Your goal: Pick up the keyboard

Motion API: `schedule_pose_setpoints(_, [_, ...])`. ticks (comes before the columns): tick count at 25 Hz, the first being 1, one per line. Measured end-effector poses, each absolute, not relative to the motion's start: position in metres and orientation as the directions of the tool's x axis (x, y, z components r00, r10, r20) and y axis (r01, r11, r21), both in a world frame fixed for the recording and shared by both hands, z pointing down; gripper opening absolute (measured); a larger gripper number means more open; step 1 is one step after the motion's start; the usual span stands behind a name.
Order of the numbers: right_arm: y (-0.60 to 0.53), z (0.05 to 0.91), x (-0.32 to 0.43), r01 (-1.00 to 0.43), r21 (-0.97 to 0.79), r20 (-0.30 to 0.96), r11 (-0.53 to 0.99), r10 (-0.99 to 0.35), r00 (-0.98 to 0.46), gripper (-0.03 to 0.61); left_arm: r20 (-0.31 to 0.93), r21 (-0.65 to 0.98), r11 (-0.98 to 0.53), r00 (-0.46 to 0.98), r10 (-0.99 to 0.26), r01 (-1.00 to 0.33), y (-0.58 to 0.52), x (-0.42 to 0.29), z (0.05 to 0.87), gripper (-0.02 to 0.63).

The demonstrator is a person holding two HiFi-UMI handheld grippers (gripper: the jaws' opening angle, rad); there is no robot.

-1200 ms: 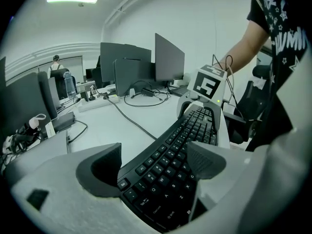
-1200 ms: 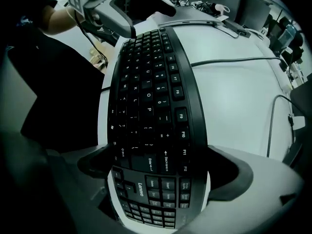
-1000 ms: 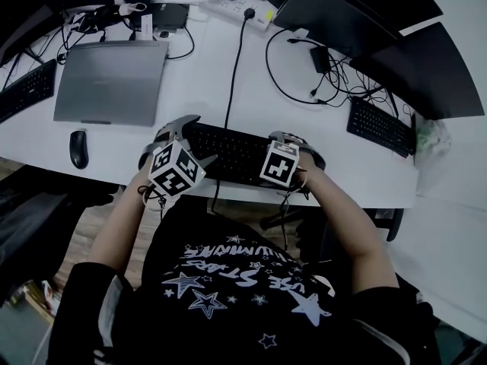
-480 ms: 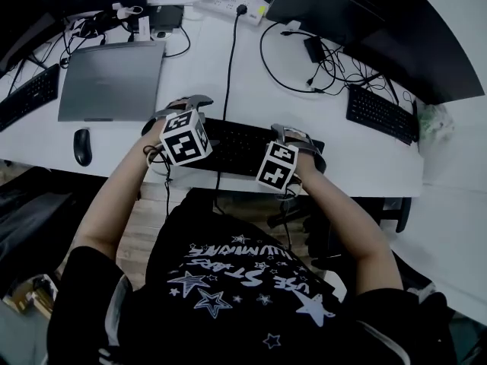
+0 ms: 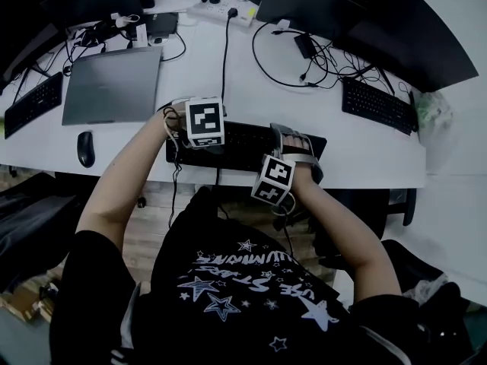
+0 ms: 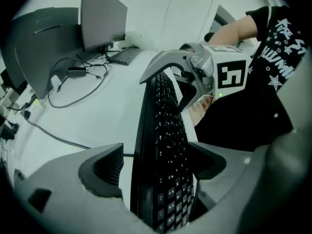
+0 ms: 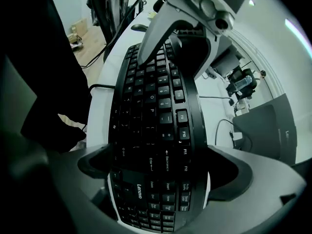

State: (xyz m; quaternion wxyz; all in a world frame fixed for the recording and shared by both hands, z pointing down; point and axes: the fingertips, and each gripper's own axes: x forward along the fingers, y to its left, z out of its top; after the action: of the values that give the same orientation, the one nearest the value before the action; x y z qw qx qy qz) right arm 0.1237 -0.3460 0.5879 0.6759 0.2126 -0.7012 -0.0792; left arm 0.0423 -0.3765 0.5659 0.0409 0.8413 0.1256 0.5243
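A black keyboard (image 5: 243,144) lies along the front edge of the white table (image 5: 365,158), and I hold it at both ends. My left gripper (image 5: 199,141) sits at its left end under the marker cube. My right gripper (image 5: 300,154) clamps the right end. In the left gripper view the keyboard (image 6: 163,145) runs tilted between the jaws of the left gripper (image 6: 158,167), with the right gripper (image 6: 195,77) at its far end. In the right gripper view the keyboard (image 7: 156,130) fills the gap of the right gripper (image 7: 163,172), touching both pads.
A closed grey laptop (image 5: 112,86) and a mouse (image 5: 86,148) lie to the left. Other keyboards sit at the far left (image 5: 32,103) and right (image 5: 378,105). Dark monitors (image 5: 335,14), a power strip (image 5: 224,12) and loose cables (image 5: 289,67) fill the back.
My left gripper has swung up from the table's front edge onto the keyboard's left end, its cube turning upright. The right gripper has turned its cube toward me. The keyboard now tilts.
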Motion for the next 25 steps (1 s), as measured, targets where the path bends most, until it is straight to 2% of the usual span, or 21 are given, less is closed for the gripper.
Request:
schedule_pose_setpoints(6, [-0.34, 0.581, 0.122, -0.171, 0.5, 0.861, 0.849, -0.508, -0.002, 0.574, 0.924, 0.303, -0.927, 0.169, 0.342, 0.221, -0.35, 0.026, 0.586, 0.414])
schedule_pose_setpoints(10, [-0.336, 0.575, 0.119, -0.17, 0.575, 0.808, 0.8, -0.588, -0.034, 0.574, 0.947, 0.299, -0.927, 0.053, 0.318, 0.228, -0.341, 0.015, 0.59, 0.406])
schedule_pose_setpoints(11, [-0.335, 0.573, 0.118, -0.172, 0.59, 0.796, 0.789, -0.604, -0.04, 0.574, 0.955, 0.279, -0.931, 0.037, 0.295, 0.237, -0.34, 0.014, 0.591, 0.378])
schedule_pose_setpoints(12, [-0.334, 0.572, 0.117, -0.17, 0.606, 0.784, 0.777, -0.62, -0.038, 0.574, 0.962, 0.256, -0.935, 0.028, 0.271, 0.246, -0.34, 0.013, 0.591, 0.301])
schedule_pose_setpoints(13, [-0.333, 0.571, 0.118, -0.166, 0.622, 0.772, 0.765, -0.635, -0.031, 0.574, 0.967, 0.239, -0.938, 0.024, 0.253, 0.252, -0.34, 0.012, 0.591, 0.272])
schedule_pose_setpoints(17, [-0.329, 0.57, 0.123, -0.144, 0.686, 0.719, 0.713, -0.695, -0.016, 0.574, 0.975, 0.206, -0.947, 0.029, 0.219, 0.246, -0.335, 0.012, 0.586, 0.246])
schedule_pose_setpoints(20, [-0.326, 0.565, 0.123, -0.129, 0.737, 0.662, 0.663, -0.747, -0.061, 0.572, 0.982, 0.173, -0.956, 0.038, 0.187, 0.235, -0.331, 0.012, 0.582, 0.227])
schedule_pose_setpoints(25, [-0.314, 0.553, 0.122, -0.097, 0.836, 0.536, 0.54, -0.842, -0.064, 0.572, 0.983, 0.153, -0.967, 0.073, 0.171, 0.204, -0.316, 0.013, 0.568, 0.128])
